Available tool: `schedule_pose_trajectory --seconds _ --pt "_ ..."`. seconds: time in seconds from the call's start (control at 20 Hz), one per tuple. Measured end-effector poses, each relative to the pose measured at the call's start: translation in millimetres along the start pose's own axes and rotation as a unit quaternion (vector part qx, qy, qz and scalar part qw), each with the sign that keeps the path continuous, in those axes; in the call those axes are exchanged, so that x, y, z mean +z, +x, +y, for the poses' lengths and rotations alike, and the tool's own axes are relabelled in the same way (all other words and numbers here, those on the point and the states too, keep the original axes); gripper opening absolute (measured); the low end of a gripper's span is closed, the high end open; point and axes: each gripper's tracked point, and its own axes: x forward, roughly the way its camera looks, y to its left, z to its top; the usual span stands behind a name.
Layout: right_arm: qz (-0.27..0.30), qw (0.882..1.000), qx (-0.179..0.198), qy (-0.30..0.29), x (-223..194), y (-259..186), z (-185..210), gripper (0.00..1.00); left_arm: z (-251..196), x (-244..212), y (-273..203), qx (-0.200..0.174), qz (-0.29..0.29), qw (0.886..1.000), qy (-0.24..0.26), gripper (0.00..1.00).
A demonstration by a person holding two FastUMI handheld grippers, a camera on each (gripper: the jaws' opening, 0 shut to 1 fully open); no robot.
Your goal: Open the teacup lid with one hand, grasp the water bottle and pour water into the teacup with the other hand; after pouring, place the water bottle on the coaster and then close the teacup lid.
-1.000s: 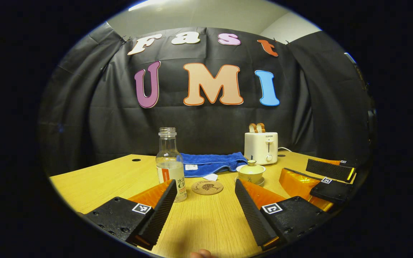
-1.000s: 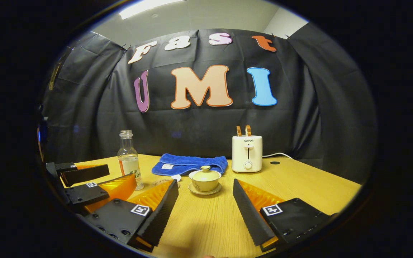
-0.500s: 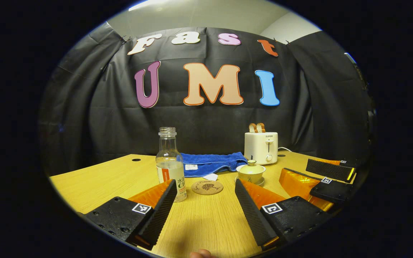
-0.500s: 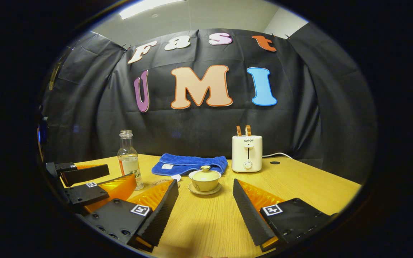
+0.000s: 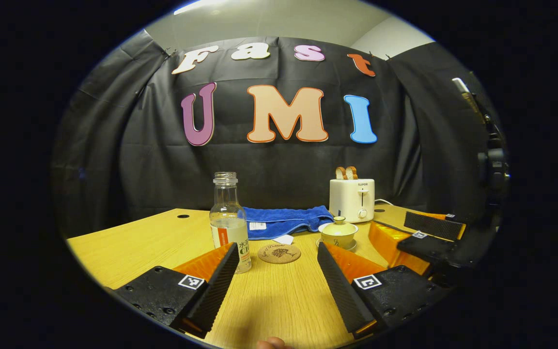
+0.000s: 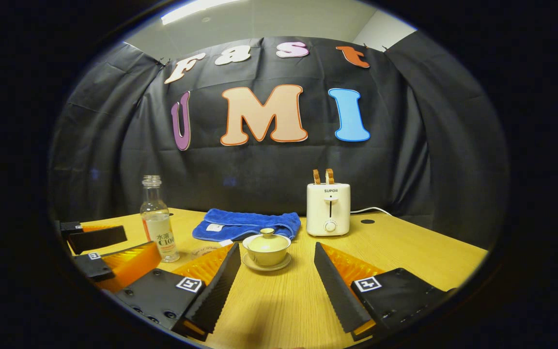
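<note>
From left to right, one water bottle (image 5: 229,223), one coaster (image 5: 279,253) and one lidded teacup (image 5: 339,232) stood on the table (image 5: 133,247). The left gripper (image 5: 278,276) and right gripper (image 6: 275,276) were both spread, empty.

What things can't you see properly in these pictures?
- Inside the teacup: its lid covers it, in both views.
- Coaster, right gripper view: the right gripper finger covers part.
- Water bottle bottom, left gripper view: behind the left gripper finger.
</note>
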Motion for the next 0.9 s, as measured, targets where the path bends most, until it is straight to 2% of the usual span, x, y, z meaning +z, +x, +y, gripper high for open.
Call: schedule_pose_trajectory --seconds 0.4,0.6,0.9 --pt "0.005 1.0 -0.008 -0.002 -4 86 5 0.96 0 -1 0 -0.002 0.0 1.0 -0.001 0.96" --pt "0.024 1.0 0.014 -0.005 -10 126 15 0.95 0 -1 0 -0.002 0.0 1.0 -0.001 0.96" --pt "0.065 0.997 0.036 -0.009 -23 157 23 0.95 0 -1 0 -0.002 0.0 1.0 -0.001 0.95"
